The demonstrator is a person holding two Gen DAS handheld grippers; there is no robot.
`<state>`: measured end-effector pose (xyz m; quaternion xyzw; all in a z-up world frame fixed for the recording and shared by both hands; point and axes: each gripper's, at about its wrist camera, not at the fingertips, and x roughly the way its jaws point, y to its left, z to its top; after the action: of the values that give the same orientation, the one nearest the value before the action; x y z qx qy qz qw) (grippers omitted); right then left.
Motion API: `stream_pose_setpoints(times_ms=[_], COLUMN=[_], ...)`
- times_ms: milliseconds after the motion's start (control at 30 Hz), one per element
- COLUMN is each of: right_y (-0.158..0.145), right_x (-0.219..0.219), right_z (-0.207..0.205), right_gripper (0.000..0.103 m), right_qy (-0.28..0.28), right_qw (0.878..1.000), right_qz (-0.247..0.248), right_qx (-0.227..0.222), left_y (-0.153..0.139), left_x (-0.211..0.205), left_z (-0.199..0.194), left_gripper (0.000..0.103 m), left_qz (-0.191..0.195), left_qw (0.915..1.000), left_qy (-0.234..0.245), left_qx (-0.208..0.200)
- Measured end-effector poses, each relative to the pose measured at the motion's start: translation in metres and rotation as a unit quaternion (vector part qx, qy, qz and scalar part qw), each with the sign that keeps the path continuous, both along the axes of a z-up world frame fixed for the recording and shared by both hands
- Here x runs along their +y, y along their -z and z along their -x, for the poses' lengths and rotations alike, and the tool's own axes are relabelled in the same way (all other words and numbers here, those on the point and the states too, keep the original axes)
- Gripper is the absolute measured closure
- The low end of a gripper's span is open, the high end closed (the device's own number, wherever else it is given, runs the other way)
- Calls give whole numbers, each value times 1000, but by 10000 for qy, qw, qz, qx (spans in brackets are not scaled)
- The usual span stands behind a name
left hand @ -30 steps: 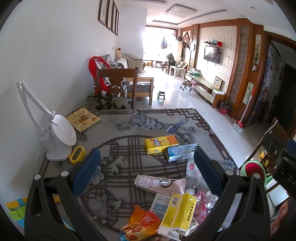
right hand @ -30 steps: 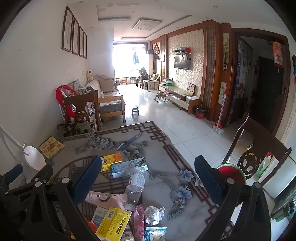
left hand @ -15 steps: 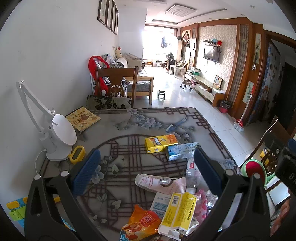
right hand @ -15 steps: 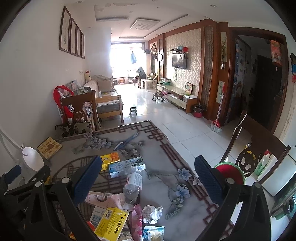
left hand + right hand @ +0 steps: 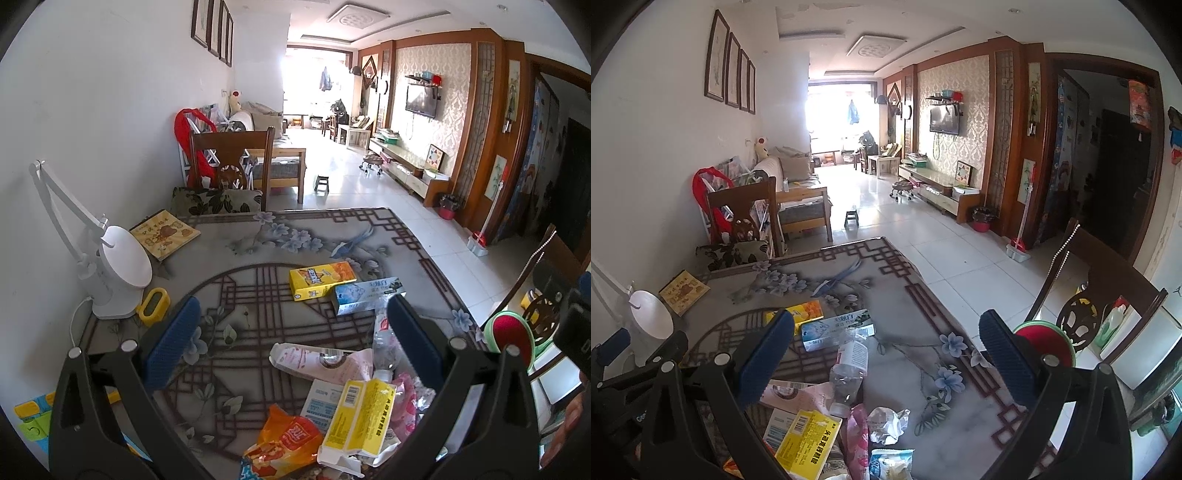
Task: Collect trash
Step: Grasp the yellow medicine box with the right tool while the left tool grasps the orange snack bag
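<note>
Trash lies on the patterned table [image 5: 258,243]: a yellow carton [image 5: 321,278], a light blue box [image 5: 364,293], a crushed clear bottle [image 5: 849,365], a pink-white wrapper [image 5: 317,360], a flattened yellow box [image 5: 356,419], an orange snack bag [image 5: 284,445] and a crumpled white wrapper [image 5: 886,422]. My left gripper [image 5: 291,341] is open and empty above the near pile. My right gripper [image 5: 886,356] is open and empty, above the bottle and the table's right side.
A white desk lamp [image 5: 110,266], a yellow clip [image 5: 153,306] and a picture book [image 5: 164,238] are at the table's left. A wooden chair [image 5: 231,173] stands at the far end, another chair [image 5: 1108,306] at the right. A red-green bin [image 5: 1049,341] sits by the right edge.
The right gripper has risen and tilted slightly, so the table sits lower in its view. The left gripper has barely moved. Both stay open.
</note>
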<state>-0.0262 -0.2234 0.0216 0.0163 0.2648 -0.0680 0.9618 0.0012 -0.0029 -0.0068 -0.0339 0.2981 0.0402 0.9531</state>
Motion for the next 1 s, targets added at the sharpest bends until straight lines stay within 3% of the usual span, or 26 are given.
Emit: stream_pose_setpoints(times_ms=[200, 367, 567, 733, 800, 1000], right_y=[9, 39, 92, 128, 138, 149], right_x=[-4, -14, 0, 24, 35, 56], right_z=[-6, -19, -30, -38, -43, -53], right_gripper=[7, 7, 7, 17, 19, 19], right_qy=[190, -189, -868, -1370, -1497, -1733], right_qw=[9995, 9936, 9700, 9381, 9288, 9221], right_qz=[114, -404, -886, -1540, -1618, -1459], right_qx=[212, 1034, 2091, 2785, 2980, 3137], left_y=[2, 19, 60, 72, 74, 72], left_x=[-2, 6, 32, 41, 47, 50], left_z=[-2, -15, -32, -34, -38, -42], left_gripper=[4, 4, 4, 4, 4, 4], left_qz=[-29, 9, 169, -434, -199, -96], left_qw=[10000, 9996, 9963, 9957, 9947, 9945], left_qy=[58, 201, 65, -31, 55, -84], left_qx=[-9, 216, 837, 816, 1008, 1041])
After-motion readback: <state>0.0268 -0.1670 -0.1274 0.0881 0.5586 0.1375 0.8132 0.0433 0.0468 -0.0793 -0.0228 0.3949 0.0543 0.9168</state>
